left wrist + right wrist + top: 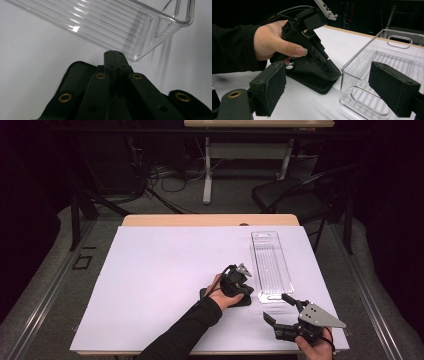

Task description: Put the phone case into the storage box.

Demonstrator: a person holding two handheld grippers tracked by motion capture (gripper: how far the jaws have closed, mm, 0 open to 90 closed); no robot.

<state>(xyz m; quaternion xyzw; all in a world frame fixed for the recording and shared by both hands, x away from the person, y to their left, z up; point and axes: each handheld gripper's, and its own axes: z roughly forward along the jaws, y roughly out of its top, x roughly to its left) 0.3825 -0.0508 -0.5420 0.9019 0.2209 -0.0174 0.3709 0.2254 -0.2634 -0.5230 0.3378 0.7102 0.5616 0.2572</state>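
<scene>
Desk (150, 270): covered by a white sheet, bare wood strip showing along the far edge

Clear bin (270, 265): long transparent plastic tray with ribbed floor and cut-out handles at both ends; lies lengthwise on the right half of the desk, running from near the far edge toward the near edge; empty

Left hand-held gripper (245, 296): held by the left hand (226, 292), sleeve in black; sits toward the middle-right of the desk, just beside the near end of the clear bin; jaws pressed together with no gap, tips pointed down at the sheet just short of the bin's near corner

Black flat piece (312, 77): dark, rounded-edge object lying on the sheet under the left hand-held gripper; whether the closed jaws pinch it, cannot tell

Right hand-held gripper (280, 309): near the desk's near right corner, held by the right hand (316, 349); jaws spread wide, nothing between them; aimed toward the bin's near end and the other gripper

Beyond the desk: a dark chair (292, 195), another table's legs and loose cables on the floor
</scene>
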